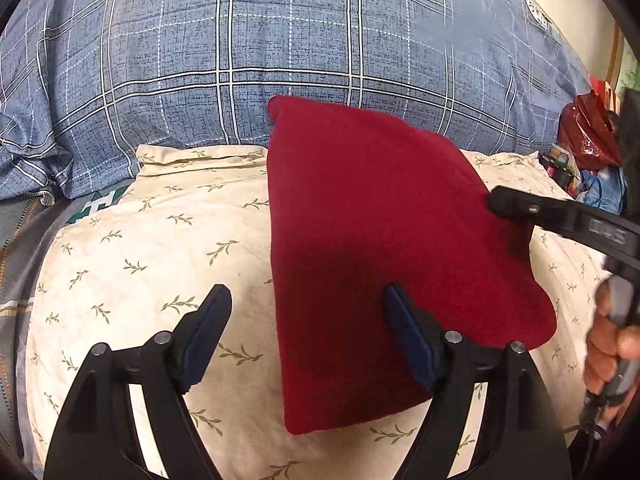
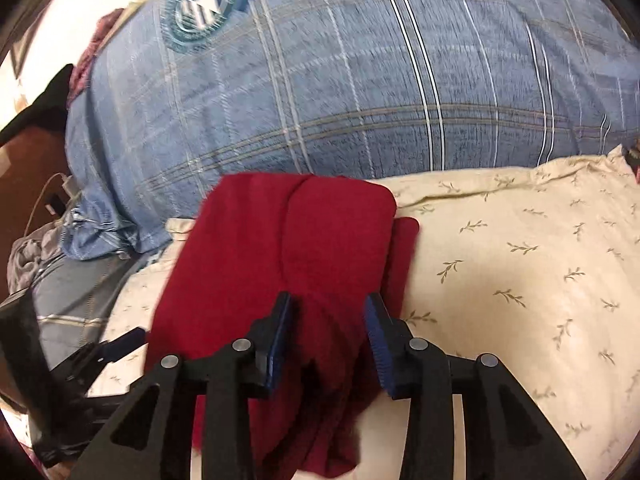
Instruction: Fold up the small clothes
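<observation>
A dark red knitted cloth (image 1: 380, 240) lies folded on a cream pillow with a leaf print (image 1: 160, 260). My left gripper (image 1: 306, 300) is open above the cloth's near left edge, its right finger over the red fabric and its left finger over the pillow. My right gripper (image 2: 329, 300) hovers over the cloth (image 2: 288, 240) with its jaws partly apart. Wrinkled red fabric fills the gap below them, but both blue pad faces show bare. From the left wrist view, one right finger (image 1: 508, 204) reaches the cloth's right edge, and a hand (image 1: 612, 344) holds that tool.
A large blue plaid bedding bundle (image 1: 280, 40) rises right behind the pillow. A red plastic bag and small clutter (image 1: 588, 136) sit at the far right. Grey fabric (image 2: 32, 256) and a white charger with its cable (image 2: 66, 186) lie off the pillow's left side.
</observation>
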Available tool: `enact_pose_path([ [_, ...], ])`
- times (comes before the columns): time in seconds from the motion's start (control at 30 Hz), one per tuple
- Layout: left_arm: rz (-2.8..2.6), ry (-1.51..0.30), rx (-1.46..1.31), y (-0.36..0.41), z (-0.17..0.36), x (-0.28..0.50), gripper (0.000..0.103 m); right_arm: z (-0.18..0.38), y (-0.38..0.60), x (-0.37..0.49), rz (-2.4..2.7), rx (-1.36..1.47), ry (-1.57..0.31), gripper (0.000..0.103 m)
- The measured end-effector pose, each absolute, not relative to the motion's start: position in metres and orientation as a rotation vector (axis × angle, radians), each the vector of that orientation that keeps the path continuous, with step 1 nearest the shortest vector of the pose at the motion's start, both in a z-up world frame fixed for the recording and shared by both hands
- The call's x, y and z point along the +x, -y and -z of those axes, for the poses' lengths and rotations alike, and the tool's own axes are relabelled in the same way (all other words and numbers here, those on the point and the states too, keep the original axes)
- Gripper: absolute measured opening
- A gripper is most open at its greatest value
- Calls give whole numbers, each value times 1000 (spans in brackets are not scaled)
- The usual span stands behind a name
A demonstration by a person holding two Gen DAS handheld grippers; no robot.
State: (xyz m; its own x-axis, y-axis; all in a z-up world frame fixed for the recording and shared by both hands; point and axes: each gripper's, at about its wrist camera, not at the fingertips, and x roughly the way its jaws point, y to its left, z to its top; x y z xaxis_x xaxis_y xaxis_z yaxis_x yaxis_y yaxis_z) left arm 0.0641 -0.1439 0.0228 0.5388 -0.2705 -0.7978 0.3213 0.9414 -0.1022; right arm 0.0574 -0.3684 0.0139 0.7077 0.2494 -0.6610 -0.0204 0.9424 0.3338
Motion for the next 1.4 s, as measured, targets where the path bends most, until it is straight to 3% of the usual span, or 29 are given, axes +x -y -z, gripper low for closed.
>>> enact_pose_path([
  [0.1, 349, -945, 53, 145, -22, 64, 79, -22, 360, 45, -183, 280, -734, 40],
  [0.2, 355, -952, 53, 144, -24, 64, 79, 4, 354, 58, -152, 227, -857, 42],
  [0.3, 395, -960, 23, 136, -30, 66, 79, 5, 371, 60, -199, 330, -851, 46],
  [0.33, 402, -954, 5, 132, -32, 69, 79, 2, 375, 59, -203, 342, -840, 53],
  [0.43, 415, -961, -69, 119, -34, 83, 80, -6, 391, 55, -197, 394, -771, 88],
  [0.47, 431, -970, -99, 116, -33, 87, 81, -4, 399, 56, -199, 434, -751, 90],
  [0.83, 610, -1116, -257, 134, 6, 132, 90, 42, 405, 119, -381, 617, -799, 90],
  [0.9, 617, -1135, -295, 135, 11, 136, 89, 38, 391, 123, -389, 554, -800, 77],
  [0.97, 634, -1126, -300, 139, 7, 133, 73, 30, 381, 121, -389, 499, -802, 60],
  [1.07, 637, -1108, -269, 139, -11, 123, 58, 12, 378, 110, -407, 502, -787, 50],
  [1.1, 651, -1104, -265, 136, -20, 116, 55, 3, 378, 104, -436, 527, -783, 49],
  [1.3, 644, -1074, -244, 100, -66, 54, 55, -22, 361, 62, -531, 606, -830, 49],
  [1.4, 556, -1080, -235, 81, -60, 23, 55, -12, 342, 46, -563, 580, -878, 63],
])
